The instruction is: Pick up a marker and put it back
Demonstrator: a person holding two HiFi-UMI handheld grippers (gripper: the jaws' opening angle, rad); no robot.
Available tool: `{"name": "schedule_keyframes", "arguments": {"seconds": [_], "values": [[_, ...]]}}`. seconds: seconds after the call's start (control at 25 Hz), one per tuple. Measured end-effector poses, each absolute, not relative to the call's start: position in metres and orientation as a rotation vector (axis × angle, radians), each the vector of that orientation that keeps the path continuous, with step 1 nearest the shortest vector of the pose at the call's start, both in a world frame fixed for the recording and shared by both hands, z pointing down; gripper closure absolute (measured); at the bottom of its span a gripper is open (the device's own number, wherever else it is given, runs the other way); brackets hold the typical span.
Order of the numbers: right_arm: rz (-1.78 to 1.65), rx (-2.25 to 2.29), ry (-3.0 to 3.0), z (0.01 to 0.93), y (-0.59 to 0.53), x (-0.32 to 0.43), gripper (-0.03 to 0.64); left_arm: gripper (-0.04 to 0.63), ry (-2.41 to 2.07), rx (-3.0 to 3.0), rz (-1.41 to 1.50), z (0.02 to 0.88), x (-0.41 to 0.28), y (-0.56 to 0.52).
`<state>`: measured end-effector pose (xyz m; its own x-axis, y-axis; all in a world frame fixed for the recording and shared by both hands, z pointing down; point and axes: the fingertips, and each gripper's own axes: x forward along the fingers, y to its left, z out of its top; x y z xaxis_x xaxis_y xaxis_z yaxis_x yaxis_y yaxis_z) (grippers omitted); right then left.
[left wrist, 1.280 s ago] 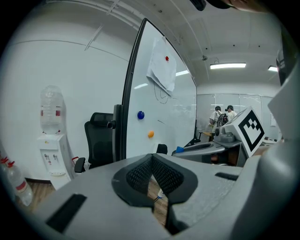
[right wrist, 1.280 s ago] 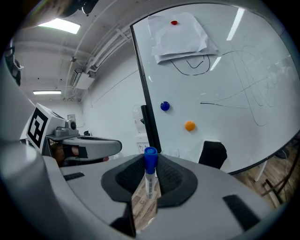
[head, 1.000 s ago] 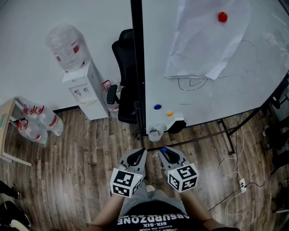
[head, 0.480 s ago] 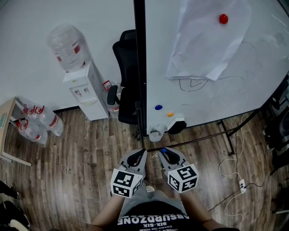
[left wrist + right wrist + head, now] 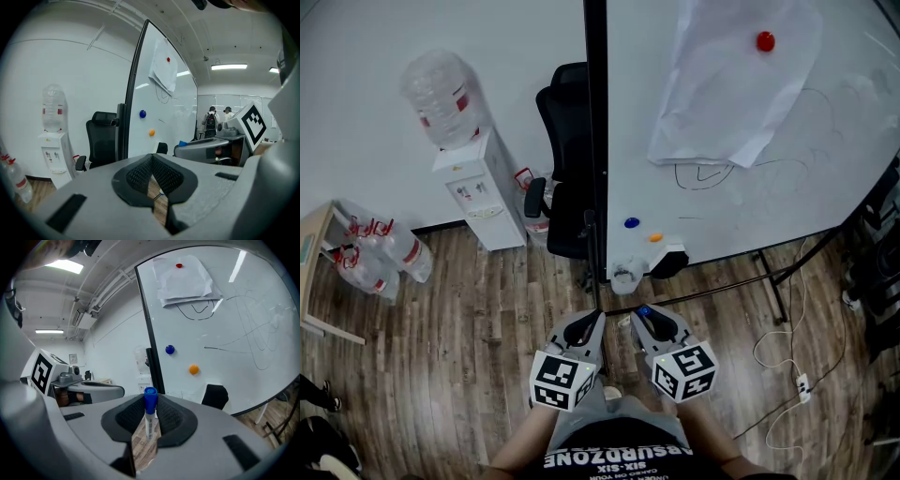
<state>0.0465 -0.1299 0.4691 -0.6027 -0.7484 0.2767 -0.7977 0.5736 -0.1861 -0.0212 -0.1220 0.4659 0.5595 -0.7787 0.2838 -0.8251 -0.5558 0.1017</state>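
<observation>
— Where is the white-barrelled, blue-capped plastic marker (image 5: 149,416) seen?
— It is clamped between the fingers (image 5: 174,417) of the right gripper (image 5: 149,403), long axis upright, cap pointed up.
— And the left gripper (image 5: 152,161)?
— Its fingers are pressed together on nothing. Only the blue cap (image 5: 644,310) is shown in the head view; the barrel is revealed in the right gripper view.

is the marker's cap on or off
On: a blue cap tops the marker, which stands upright between the right gripper jaws.
</observation>
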Motion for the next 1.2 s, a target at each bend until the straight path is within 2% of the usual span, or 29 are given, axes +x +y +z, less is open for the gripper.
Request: {"name": "schedule_keyframes", "arguments": {"seconds": [1.2], "values": [[0.300,1.388,-2.740,0.401,-0.139,0.054,0.545,0.588,-1.351,2.569,0.305,0.463,-0.034,-0.122]]}}
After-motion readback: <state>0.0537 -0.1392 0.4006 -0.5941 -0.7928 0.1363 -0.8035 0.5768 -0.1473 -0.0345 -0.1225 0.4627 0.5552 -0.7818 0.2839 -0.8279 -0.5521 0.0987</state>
